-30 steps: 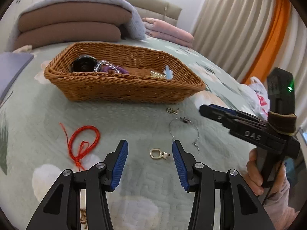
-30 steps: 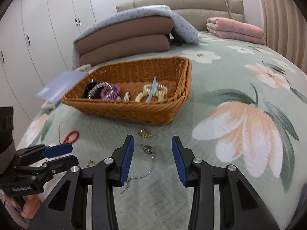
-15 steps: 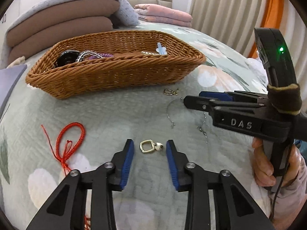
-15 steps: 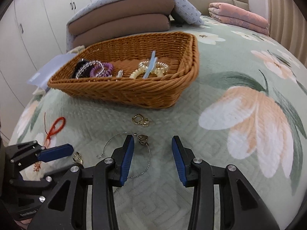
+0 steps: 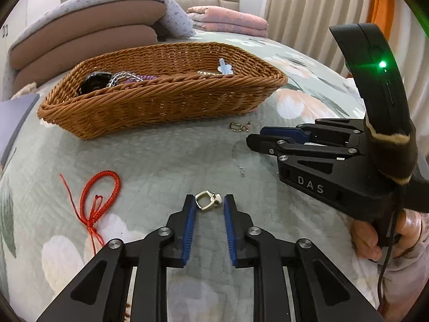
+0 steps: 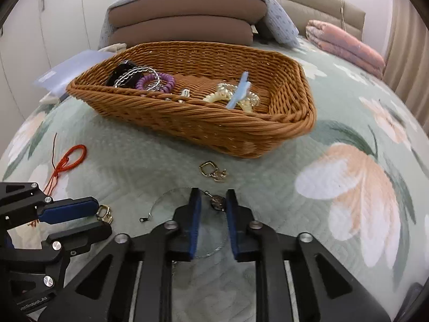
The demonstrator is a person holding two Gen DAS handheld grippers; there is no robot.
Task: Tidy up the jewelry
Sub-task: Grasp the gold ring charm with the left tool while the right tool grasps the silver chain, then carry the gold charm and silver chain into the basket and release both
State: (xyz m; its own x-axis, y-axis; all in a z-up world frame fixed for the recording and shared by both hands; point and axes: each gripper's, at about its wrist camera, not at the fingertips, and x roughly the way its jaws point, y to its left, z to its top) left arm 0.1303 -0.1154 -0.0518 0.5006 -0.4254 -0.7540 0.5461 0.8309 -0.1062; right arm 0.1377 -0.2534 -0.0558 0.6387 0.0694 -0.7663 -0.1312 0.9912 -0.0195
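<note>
Pick step, both grippers closing: left gripper [image 5: 208,204] fingers bracket the small gold square-ring earring [image 5: 207,200] at lower centre, not yet clamped; right gripper [image 6: 213,201] fingers bracket the thin silver wire bracelet's charm [image 6: 217,202]. Next: finish pinch, lift, carry to the brown wicker basket [image 6: 203,126], upper centre, already holding bead bracelets [image 6: 155,81] and a blue clip [image 6: 238,91]. Red cord bracelet [image 5: 99,196] and a second gold earring [image 6: 210,171] are loose on the bed

Bare bedspread [image 5: 161,161] lies open mid-frame between the red cord [image 5: 99,190] at left and the right tongs [image 5: 257,139]; the wicker basket [image 5: 161,102] blocks beyond.
</note>
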